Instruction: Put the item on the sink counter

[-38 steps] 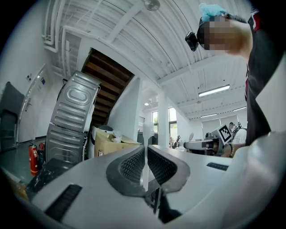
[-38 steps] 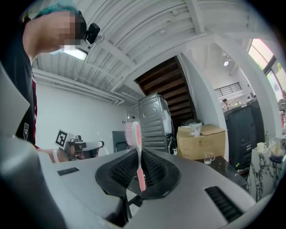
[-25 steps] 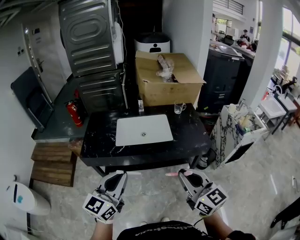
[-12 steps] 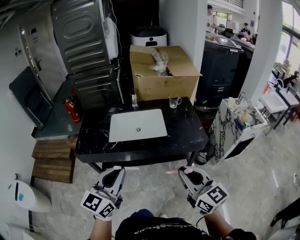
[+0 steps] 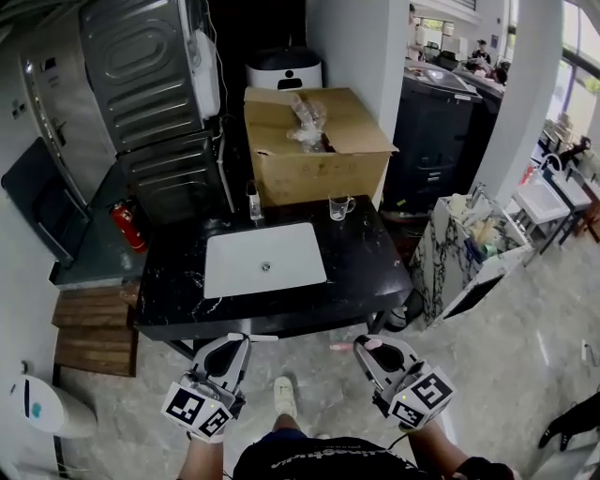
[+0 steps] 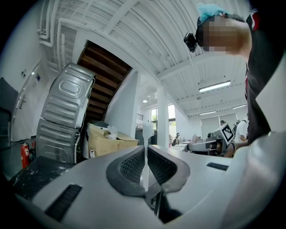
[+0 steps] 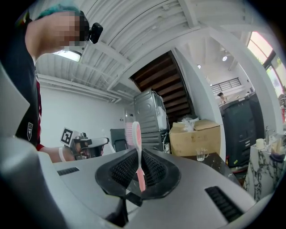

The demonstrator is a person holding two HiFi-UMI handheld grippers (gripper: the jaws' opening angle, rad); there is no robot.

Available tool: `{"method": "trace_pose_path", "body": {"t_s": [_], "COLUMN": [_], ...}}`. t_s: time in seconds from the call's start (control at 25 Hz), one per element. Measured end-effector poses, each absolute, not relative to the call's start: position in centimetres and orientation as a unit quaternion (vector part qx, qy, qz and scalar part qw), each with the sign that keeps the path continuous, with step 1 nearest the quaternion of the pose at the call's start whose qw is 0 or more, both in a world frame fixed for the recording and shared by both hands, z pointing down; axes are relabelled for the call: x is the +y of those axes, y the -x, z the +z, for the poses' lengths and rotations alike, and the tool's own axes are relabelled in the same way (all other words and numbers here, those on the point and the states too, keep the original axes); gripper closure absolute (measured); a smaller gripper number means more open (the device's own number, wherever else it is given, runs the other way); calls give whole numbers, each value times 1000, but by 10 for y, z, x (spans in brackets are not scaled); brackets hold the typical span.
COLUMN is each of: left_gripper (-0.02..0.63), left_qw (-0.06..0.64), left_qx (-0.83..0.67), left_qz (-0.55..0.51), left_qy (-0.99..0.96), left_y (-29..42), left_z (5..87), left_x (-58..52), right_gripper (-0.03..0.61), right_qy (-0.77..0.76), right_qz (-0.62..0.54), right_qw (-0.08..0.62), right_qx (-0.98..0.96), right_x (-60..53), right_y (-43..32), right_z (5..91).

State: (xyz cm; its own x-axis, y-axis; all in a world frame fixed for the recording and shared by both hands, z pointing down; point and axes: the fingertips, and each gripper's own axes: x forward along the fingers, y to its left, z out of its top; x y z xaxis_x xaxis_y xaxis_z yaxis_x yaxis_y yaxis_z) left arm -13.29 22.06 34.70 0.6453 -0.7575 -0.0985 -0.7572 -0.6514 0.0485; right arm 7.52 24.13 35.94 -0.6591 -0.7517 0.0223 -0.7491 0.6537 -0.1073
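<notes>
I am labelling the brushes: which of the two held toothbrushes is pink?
The pink toothbrush is the one clamped in the right gripper; the left gripper holds a white toothbrush.

The person wears a black shirt (image 5: 319, 461) with pale lettering across the chest and red trim along its sleeve (image 7: 24, 112). There is also a white shoe (image 5: 284, 396), a teal cap (image 6: 212, 9) and a small black head camera (image 6: 191, 41). The left gripper (image 5: 239, 339) and right gripper (image 5: 364, 345) have light grey shells and black ribbed pads (image 7: 123, 172). Each carries a cube (image 5: 199, 412) with black-and-white square markers.
</notes>
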Motion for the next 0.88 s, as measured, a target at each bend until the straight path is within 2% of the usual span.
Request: {"method": "trace_pose_path", "body": {"t_s": [0.28,0.44,0.64,0.88], "left_gripper": [584,584,584,584], "left_qw": [2,6,-8,-8], "left_qx": [-398,-405,-401,-380], "left_qz": [-66,-76,-87,-94], "left_qy": [-915,-911,-912,-920], "left_y": [147,182,214,226], "left_z": [352,342,322,321], "left_x": [121,48,-22,-81], "right_gripper": [526,526,526,526], "right_qy": [432,430,435,454], "right_qz": [-51,-39,-30,-18], "right_qw": [-5,18,16,18], "right_qx": [900,902,900,891], "right_x": [145,76,8,-45], "right_y": [-56,-26,5,25], "right_z": [357,335,319,315]}}
